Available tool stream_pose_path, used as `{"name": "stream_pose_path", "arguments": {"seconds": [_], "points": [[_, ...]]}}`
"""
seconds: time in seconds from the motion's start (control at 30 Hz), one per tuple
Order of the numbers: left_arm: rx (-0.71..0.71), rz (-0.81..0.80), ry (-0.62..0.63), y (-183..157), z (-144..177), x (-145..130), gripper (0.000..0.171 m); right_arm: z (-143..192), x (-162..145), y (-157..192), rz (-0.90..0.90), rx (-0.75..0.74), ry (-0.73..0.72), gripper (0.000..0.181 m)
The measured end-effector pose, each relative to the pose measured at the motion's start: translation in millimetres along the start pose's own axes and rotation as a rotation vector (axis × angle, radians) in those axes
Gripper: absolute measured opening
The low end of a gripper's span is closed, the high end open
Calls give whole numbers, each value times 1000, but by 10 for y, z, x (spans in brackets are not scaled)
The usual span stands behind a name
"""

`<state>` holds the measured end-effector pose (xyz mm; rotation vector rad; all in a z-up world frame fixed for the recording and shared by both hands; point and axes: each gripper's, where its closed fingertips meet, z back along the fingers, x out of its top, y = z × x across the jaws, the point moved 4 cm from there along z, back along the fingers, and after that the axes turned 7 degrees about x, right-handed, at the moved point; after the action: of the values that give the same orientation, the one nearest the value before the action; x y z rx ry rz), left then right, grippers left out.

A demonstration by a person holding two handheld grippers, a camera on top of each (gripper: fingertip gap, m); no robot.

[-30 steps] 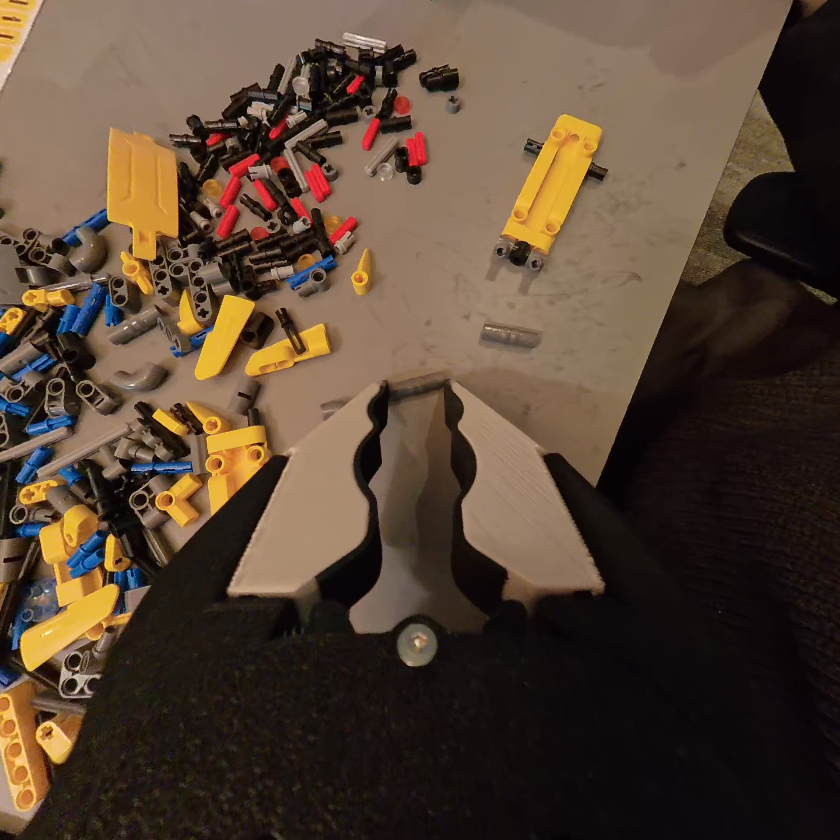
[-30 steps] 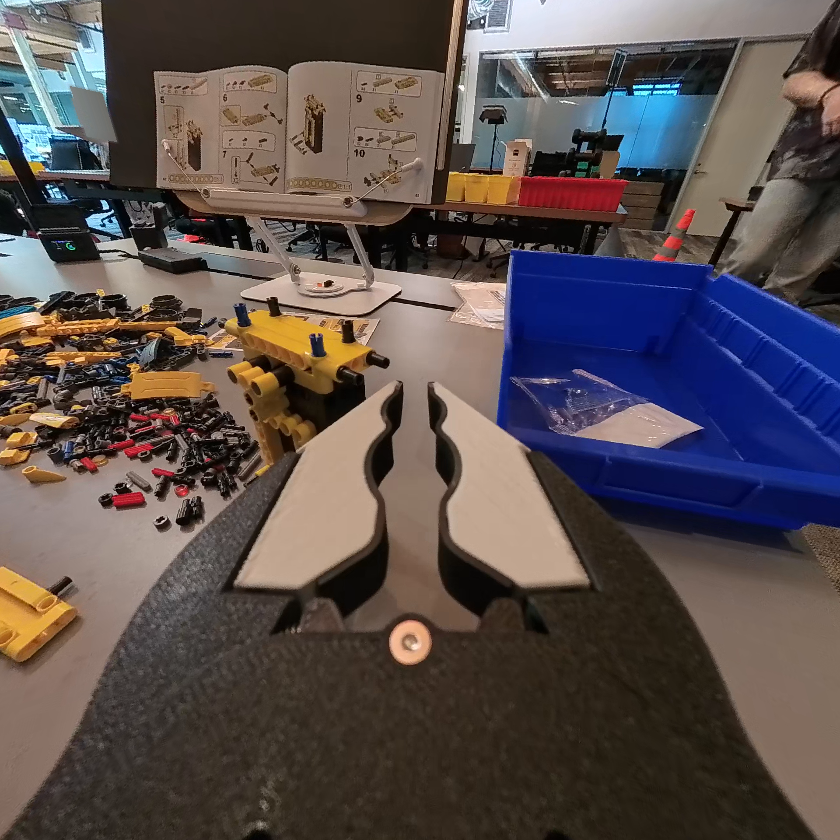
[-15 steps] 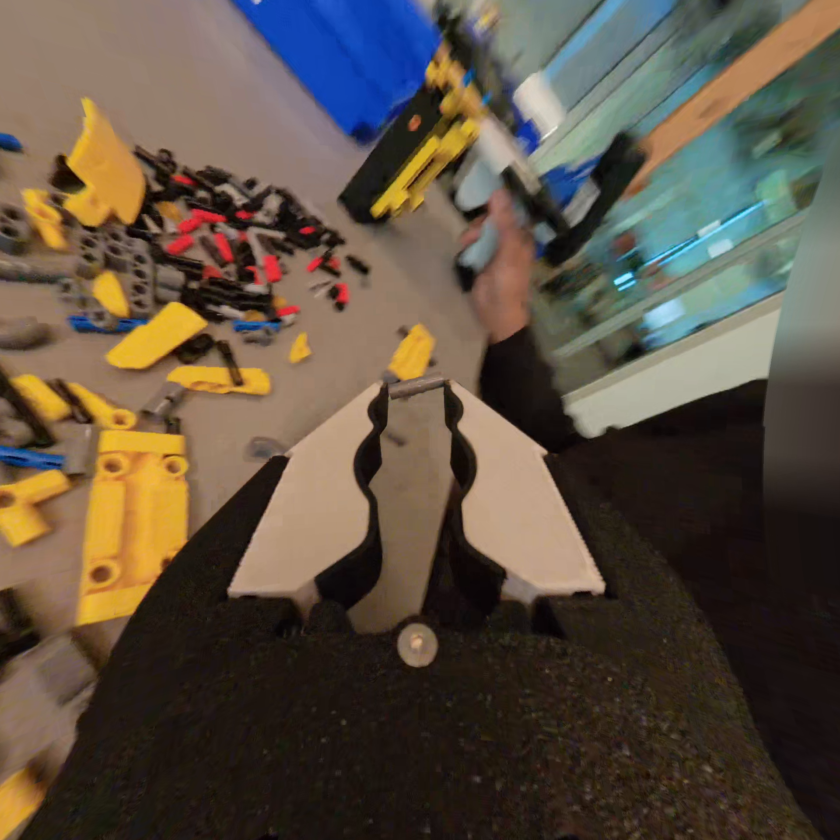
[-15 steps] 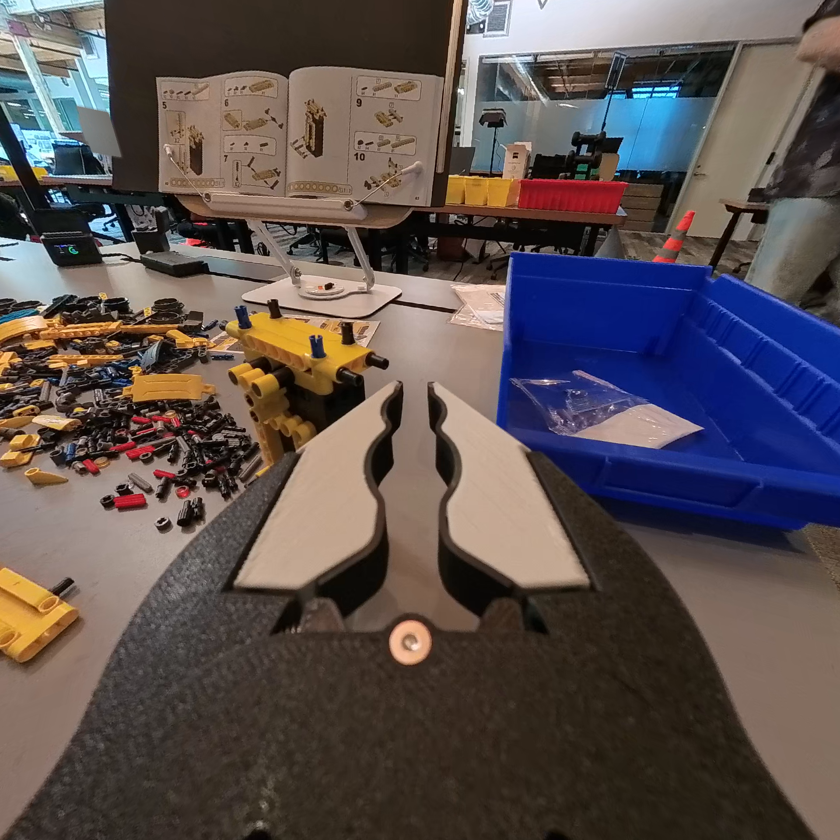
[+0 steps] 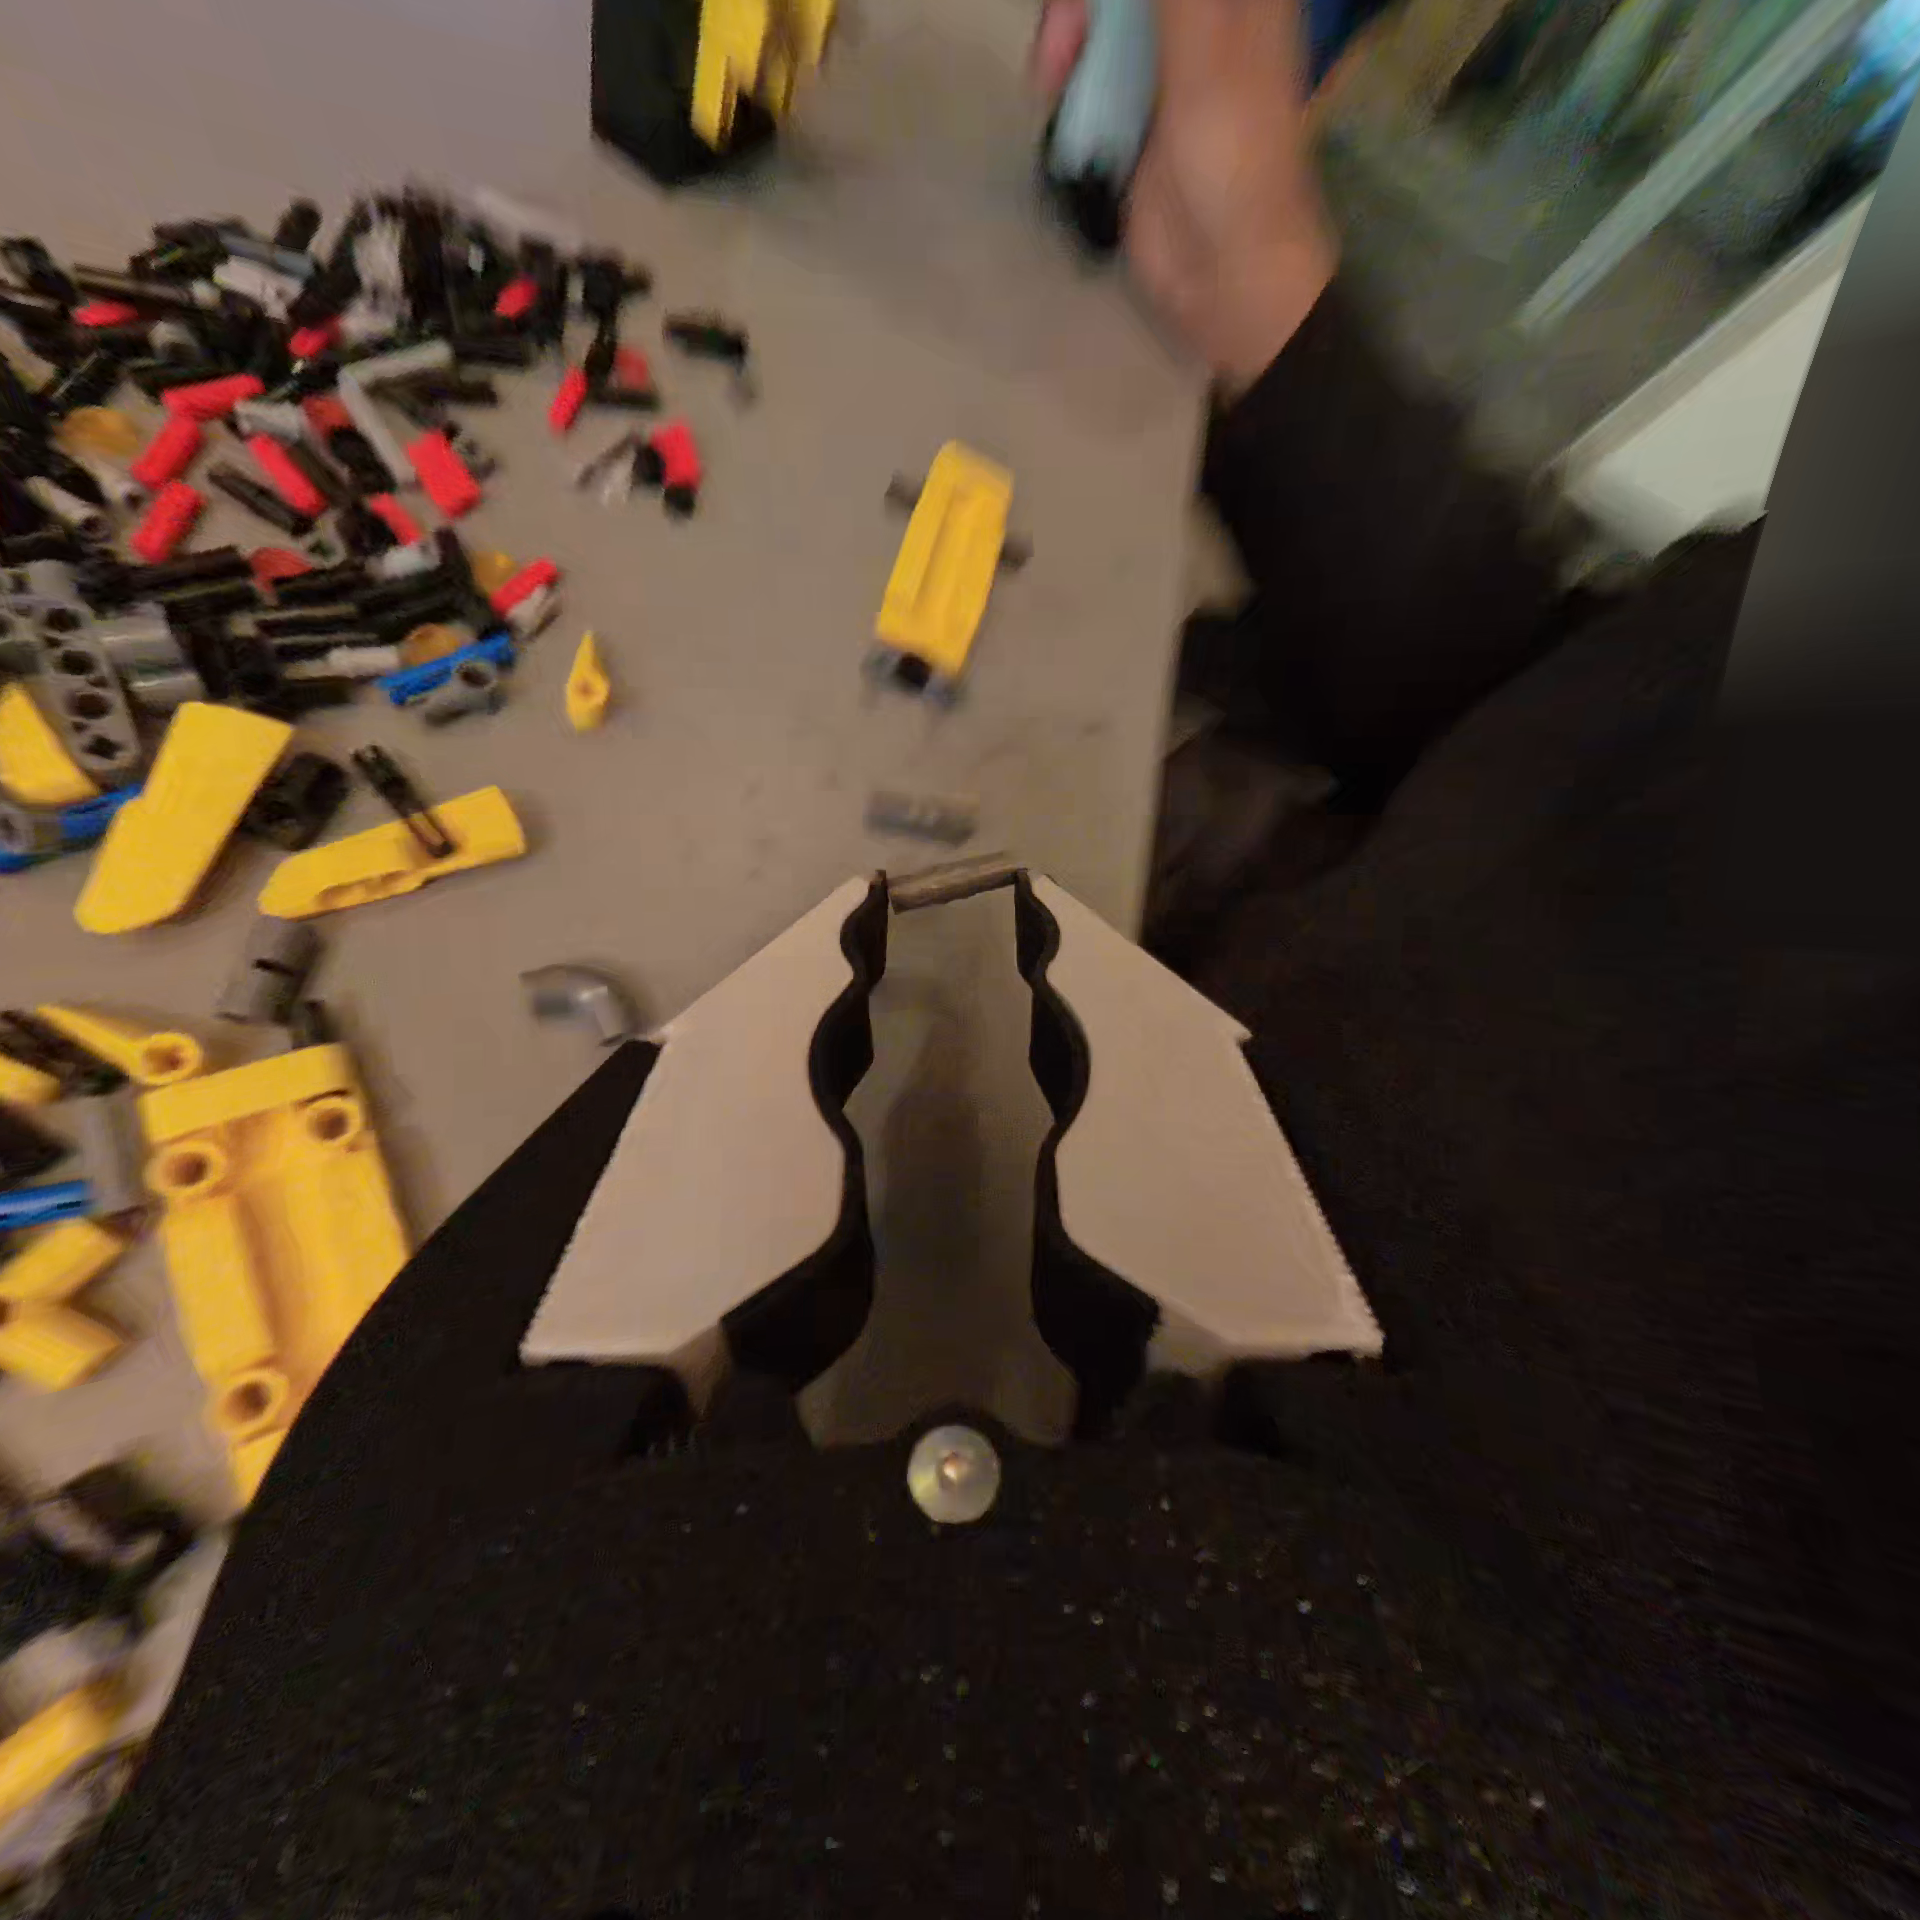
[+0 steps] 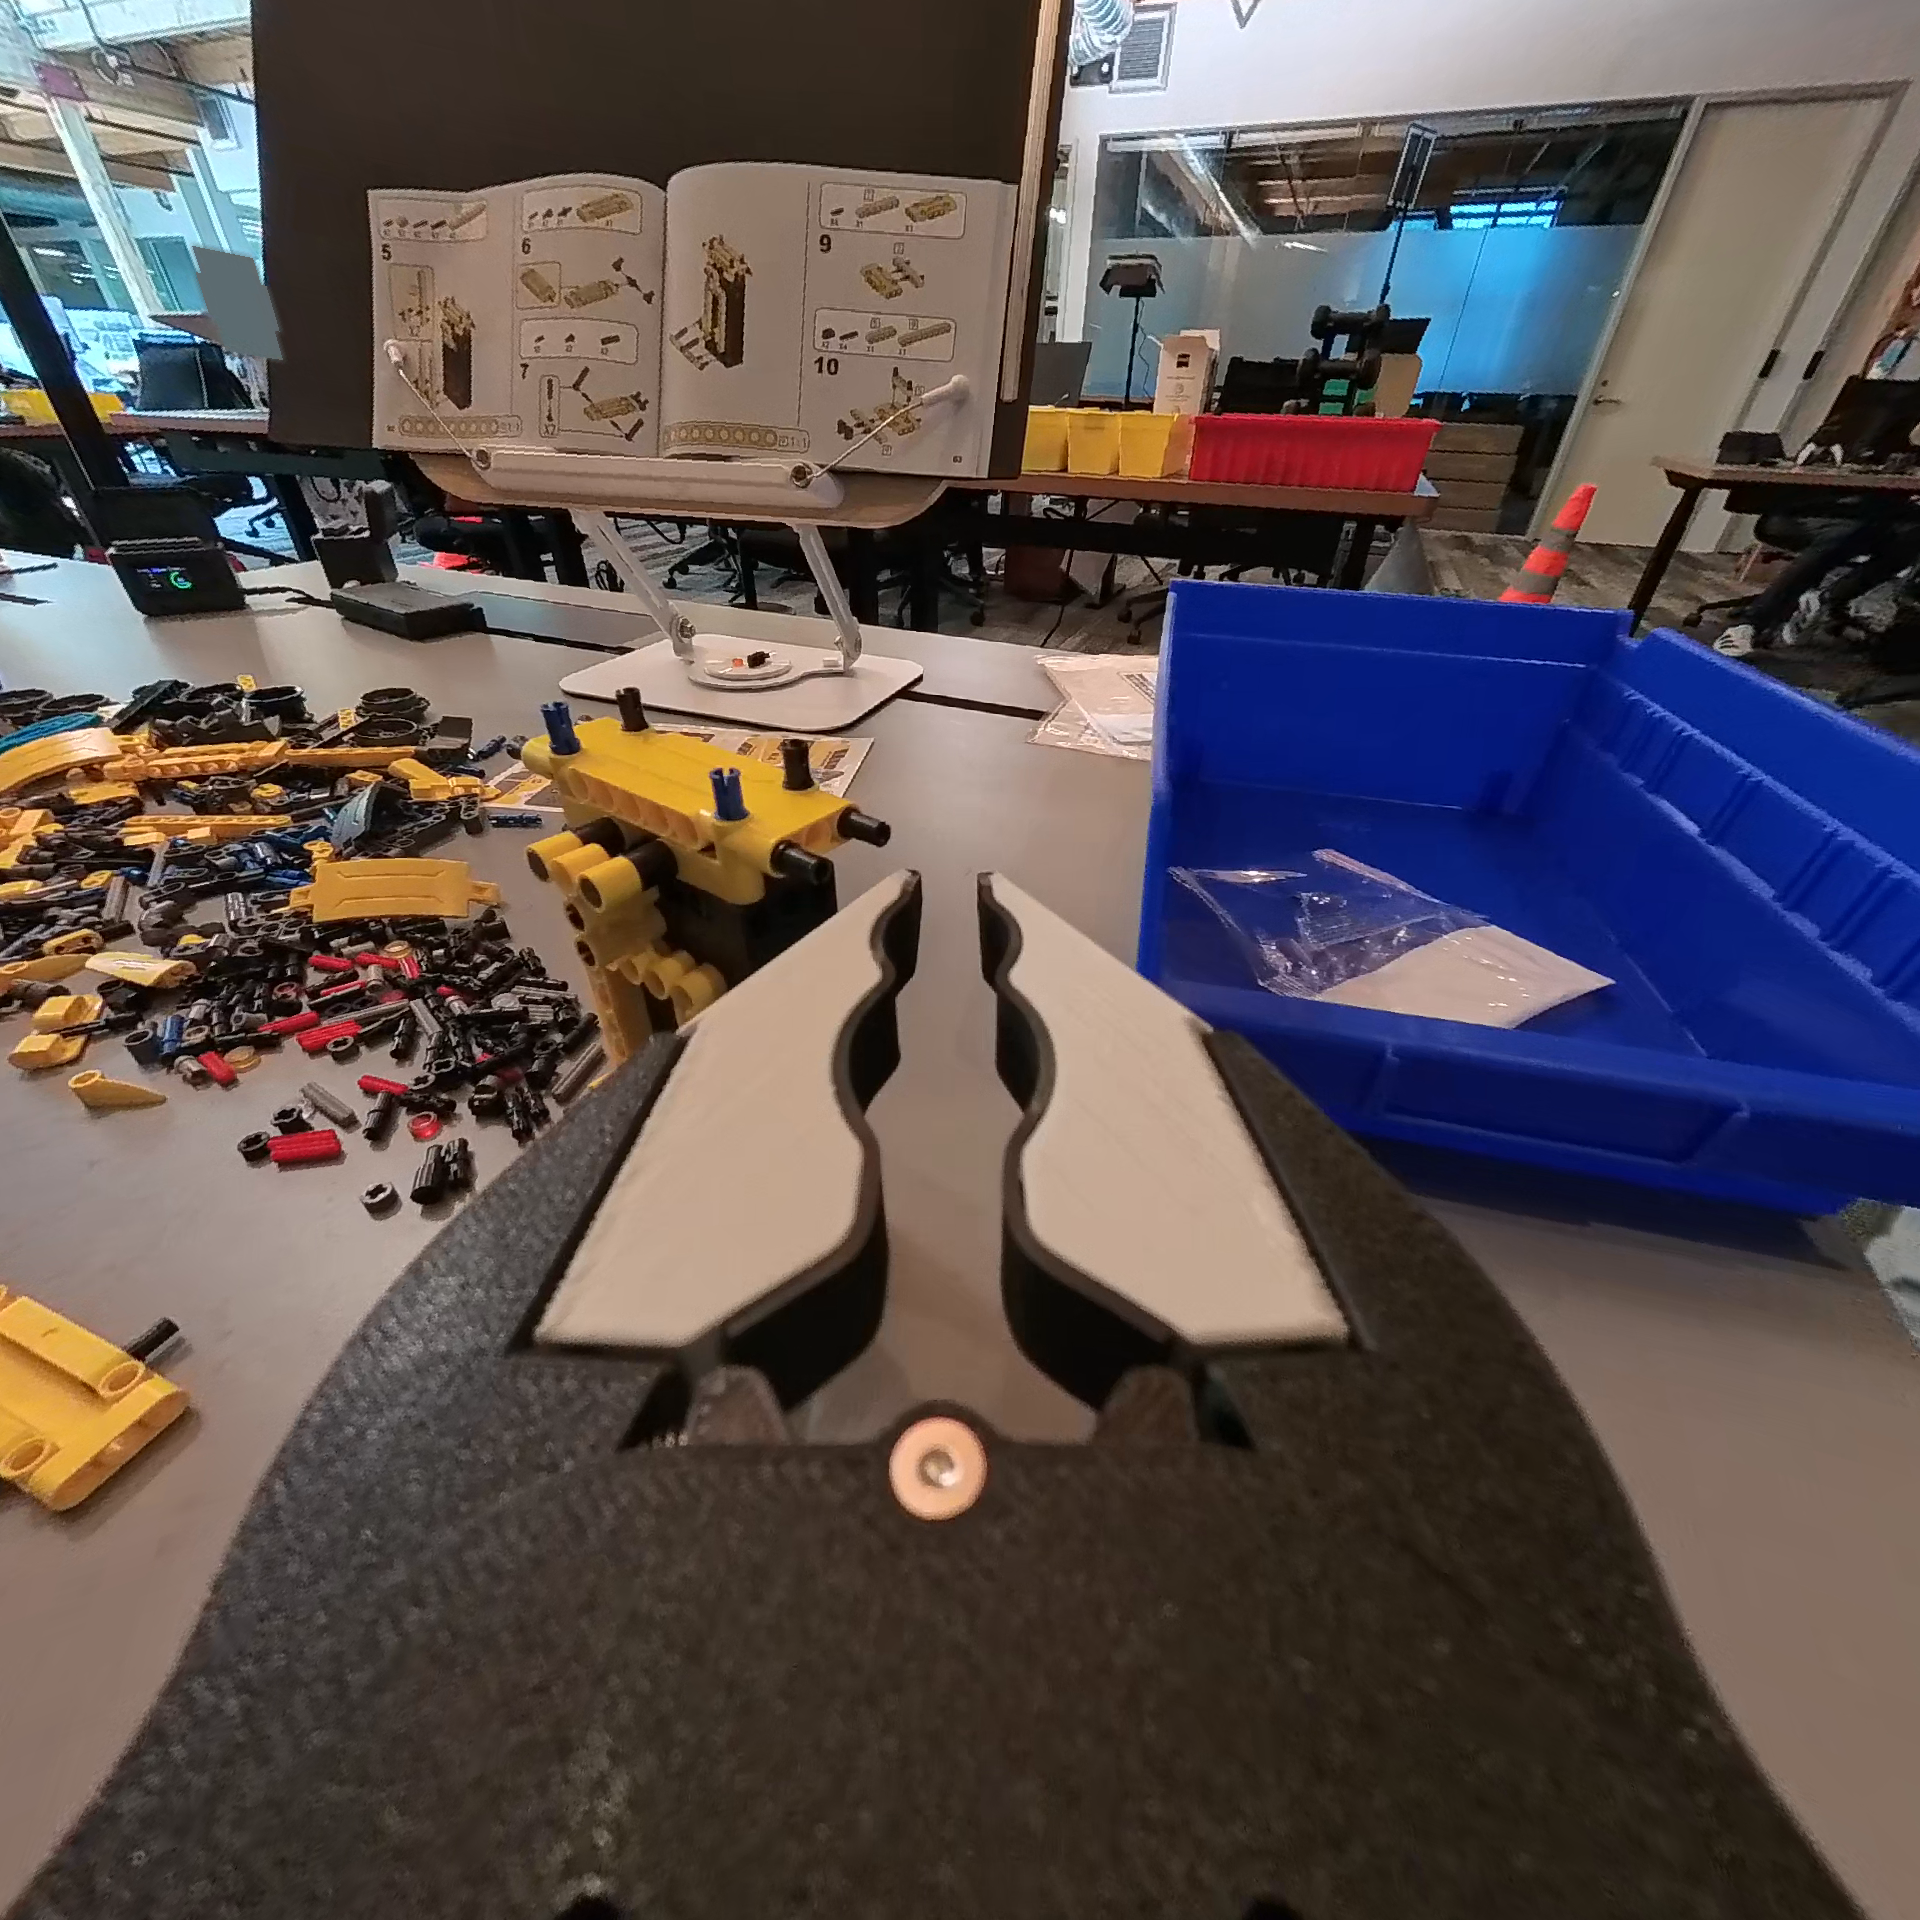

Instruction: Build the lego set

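My left gripper is shut on a short grey pin, held crosswise between the fingertips above the grey table. A second grey pin lies on the table just beyond it, and a yellow panel with black pins lies farther off. The left wrist view is blurred by motion. My right gripper is nearly shut with a narrow gap and empty, hovering over the table. Just ahead and left of it stands a yellow and black assembly.
A loose pile of black, red, yellow and grey parts covers the table's left. A blue bin holding a clear bag sits on the right. An open instruction booklet stands on a holder behind. The table edge is close on the right.
The left wrist view has swung up from a top-down look and then partly back, still holding the grey pin. The right gripper has barely moved.
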<state>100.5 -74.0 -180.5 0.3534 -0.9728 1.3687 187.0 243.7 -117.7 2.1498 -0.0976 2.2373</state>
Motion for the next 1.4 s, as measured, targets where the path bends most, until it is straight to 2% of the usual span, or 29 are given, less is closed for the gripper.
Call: {"name": "stream_pose_path", "arguments": {"seconds": [0.07, 0.13, 0.23, 0.6, 0.7, 0.9, 1.0, 1.07, 1.13, 1.2, 1.23, 1.3, 1.4], "points": [[142, -180, 102, 40, -97, -109, 24, -1, -1, 1, 1, 0, 1, 11], [169, -255, 62, 1, -94, -39, 23, 0, 0, 1, 2, -1, 1, 10], [114, -251, 81, -11, -129, -31, 23, -1, -1, 1, 1, 0, 1, 10], [145, -311, 99, 30, -190, -46, 25, -3, -4, 1, 2, 1, 4, 10], [151, -297, 86, 55, -167, -30, 33, -3, -2, 1, 3, 1, 3, 10], [137, -209, -85, 184, 51, 190, 36, 2, 1, -3, 6, -7, 1, 11], [265, -165, -189, 421, 210, 383, 46, 14, 16, -21, 16, -25, -10, 11], [417, -147, -229, 620, 316, 474, 47, 20, 18, -38, 23, -37, -10, 11], [511, -131, -249, 745, 400, 508, 47, 30, -6, -76, 30, -74, 17, 11], [554, -108, -322, 792, 471, 540, 43, 42, -59, -130, 26, -131, 69, 11], [558, -93, -356, 787, 498, 534, 28, 41, -73, -136, 29, -141, 82, 11], [584, -85, -389, 775, 574, 524, 14, 32, -89, -144, 34, -155, 100, 11], [643, -66, -357, 784, 738, 525, 13, 15, -115, -162, 35, -167, 122, 11]]}}
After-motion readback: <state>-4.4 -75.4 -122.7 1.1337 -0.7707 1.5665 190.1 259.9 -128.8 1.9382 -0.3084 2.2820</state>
